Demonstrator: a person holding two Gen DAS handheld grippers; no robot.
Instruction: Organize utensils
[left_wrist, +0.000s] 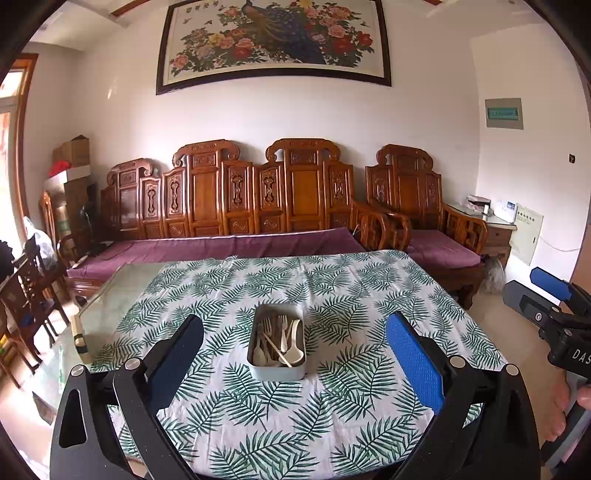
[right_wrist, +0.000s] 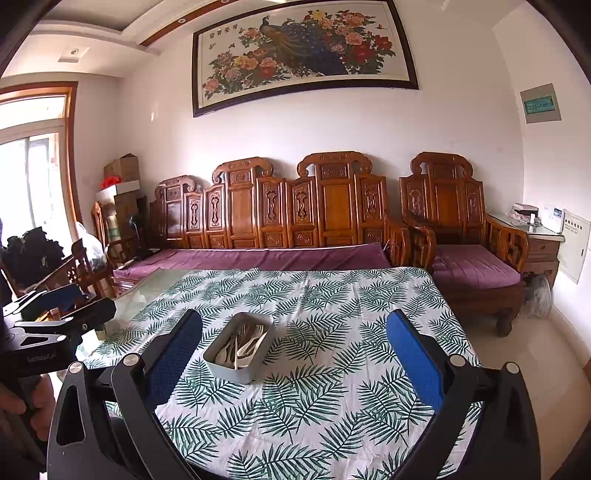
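Both left gripper (left_wrist: 293, 350) and right gripper (right_wrist: 293, 349) jaws spread above utensil tin (left_wrist: 276, 369)

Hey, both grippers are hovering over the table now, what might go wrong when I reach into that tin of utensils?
The pale forks and spoons lie crossed in the grey rectangular metal tin, so pinching one may drag others out. The tin sits loose on the leaf-print tablecloth and could slide or bunch the cloth. Both grippers' jaws are wide open.
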